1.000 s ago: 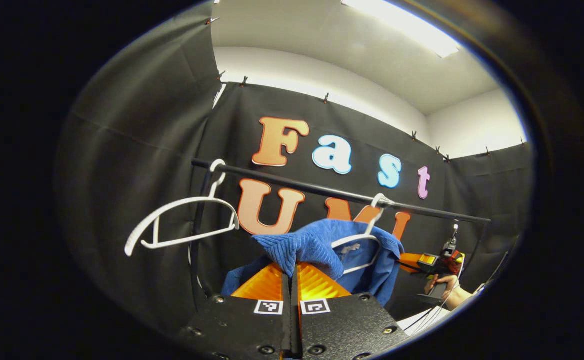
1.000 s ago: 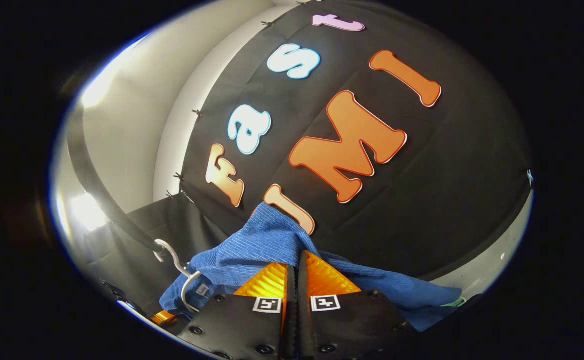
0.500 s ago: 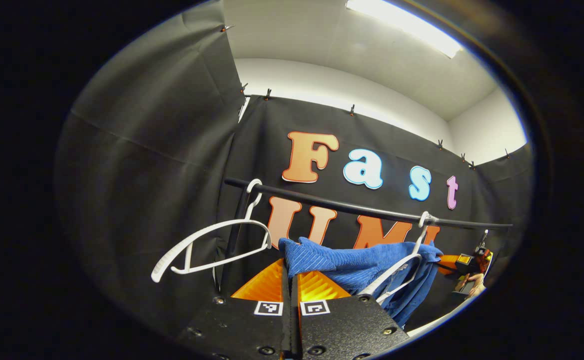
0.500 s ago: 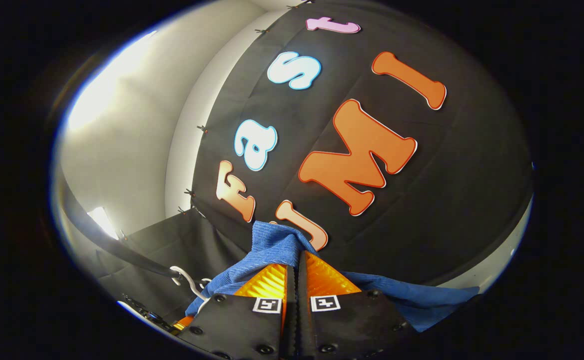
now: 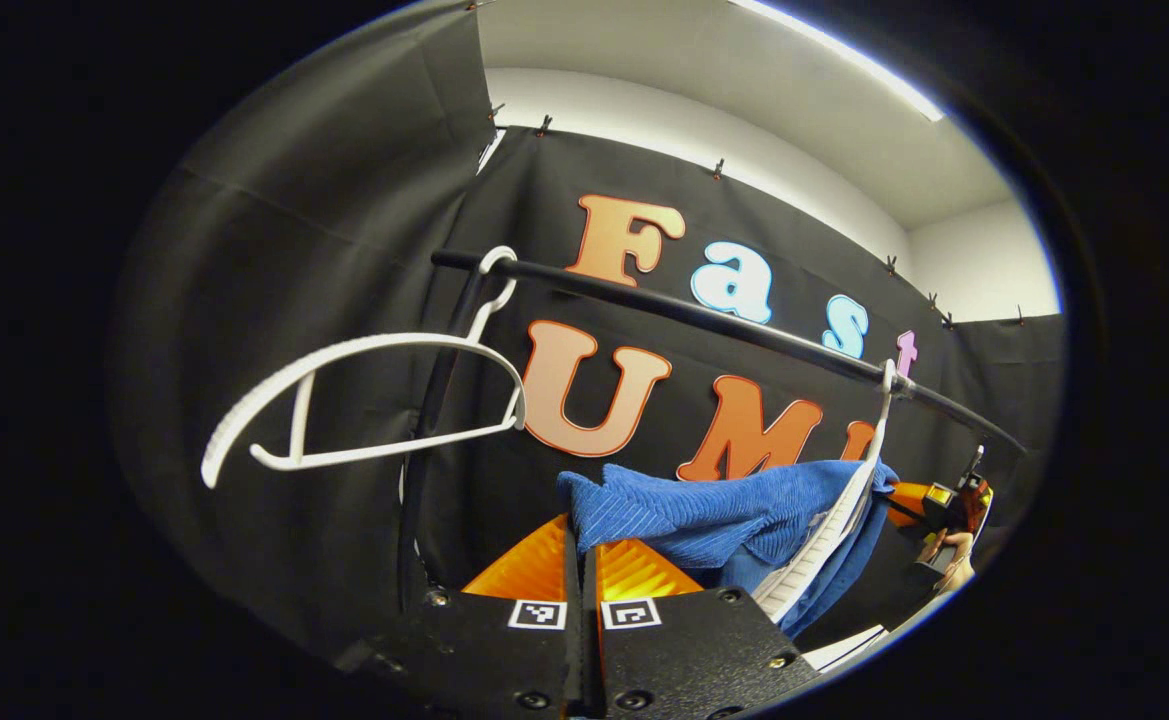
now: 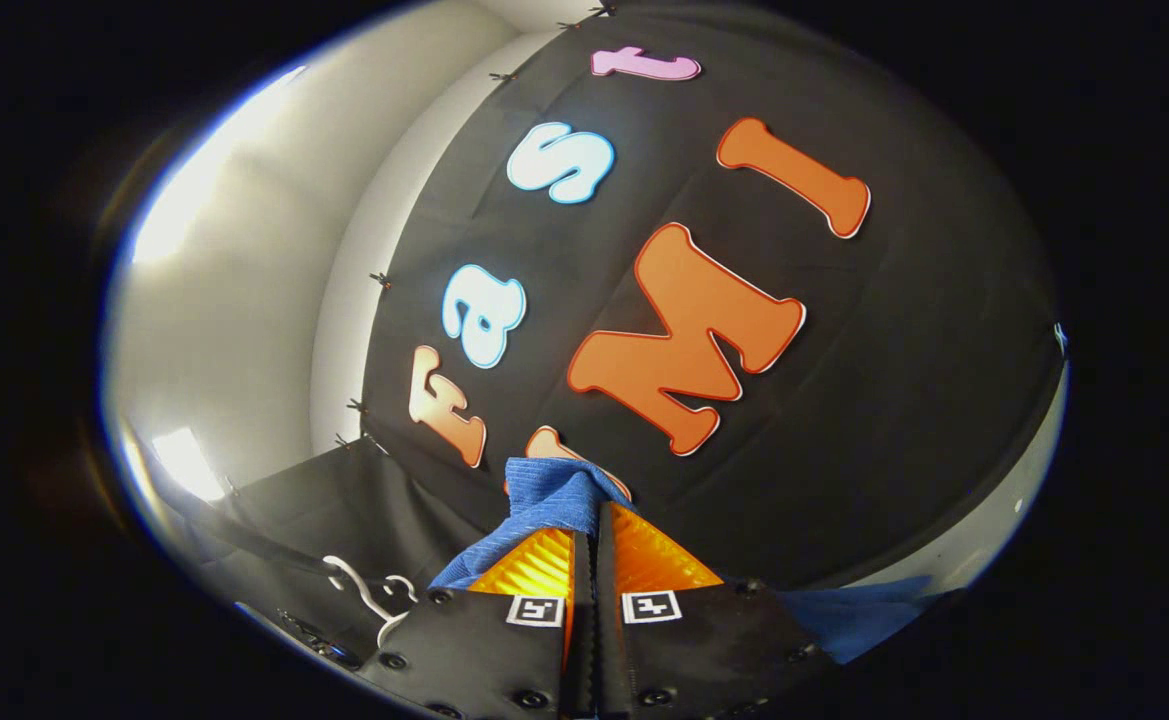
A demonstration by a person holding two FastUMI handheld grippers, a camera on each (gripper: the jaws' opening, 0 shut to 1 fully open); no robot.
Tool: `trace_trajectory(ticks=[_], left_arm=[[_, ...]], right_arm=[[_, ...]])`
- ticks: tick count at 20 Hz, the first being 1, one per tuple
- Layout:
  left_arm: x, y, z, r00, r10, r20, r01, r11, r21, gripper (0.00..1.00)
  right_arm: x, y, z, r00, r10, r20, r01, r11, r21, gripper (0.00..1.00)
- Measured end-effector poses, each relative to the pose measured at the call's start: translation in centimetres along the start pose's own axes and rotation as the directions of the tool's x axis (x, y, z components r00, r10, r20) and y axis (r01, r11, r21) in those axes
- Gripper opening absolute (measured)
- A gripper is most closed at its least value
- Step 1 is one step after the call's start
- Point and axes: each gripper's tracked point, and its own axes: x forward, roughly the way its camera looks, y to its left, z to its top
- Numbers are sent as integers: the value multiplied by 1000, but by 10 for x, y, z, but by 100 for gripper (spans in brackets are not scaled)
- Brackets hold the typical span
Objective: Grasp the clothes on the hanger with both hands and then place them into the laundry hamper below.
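Blue garment (image 5: 734, 515) is pinched at the near edge by the left gripper (image 5: 581, 545), orange fingers (image 5: 634, 570) closed on the cloth. It stretches right over a white hanger (image 5: 829, 535) toward the right gripper (image 6: 589, 530), likewise clamped on blue fabric. Farther off, an empty white hanger (image 5: 344, 400) hangs left on the black rail (image 5: 704, 320).

Bright ceiling strip light (image 5: 844, 55), strong fisheye edge distortion.
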Motion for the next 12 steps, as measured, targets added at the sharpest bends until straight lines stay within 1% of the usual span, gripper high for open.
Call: trace_trajectory(ticks=[2, 5, 6, 7, 10, 12], left_arm=[[3, 5, -10, 1000, 9, -17, -9, 1000, -11, 0], [7, 13, -32, 998, 25, -61, -26, 1000, -11, 0], [10, 14, -40, 997, 20, -80, -22, 1000, -19, 0], [9, 16, -49, 995, 32, -92, -33, 999, -13, 0], [5, 24, -71, 991, 61, -122, -56, 998, 42, 0], [5, 27, -86, 986, 69, -151, -64, 997, 35, 0]], right_arm=[[5, -8, -6, 1000, -26, -16, 26, 1000, 5, 8], [20, -41, -8, 992, -129, -3, 129, 991, -21, 8], [22, -51, -14, 988, -156, -19, 156, 988, -12, 8], [20, -59, -26, 983, -178, -43, 177, 984, -11, 8], [20, -79, -44, 978, -202, -57, 202, 979, 7, 8], [18, -90, -54, 974, -216, -70, 217, 976, 12, 8]])
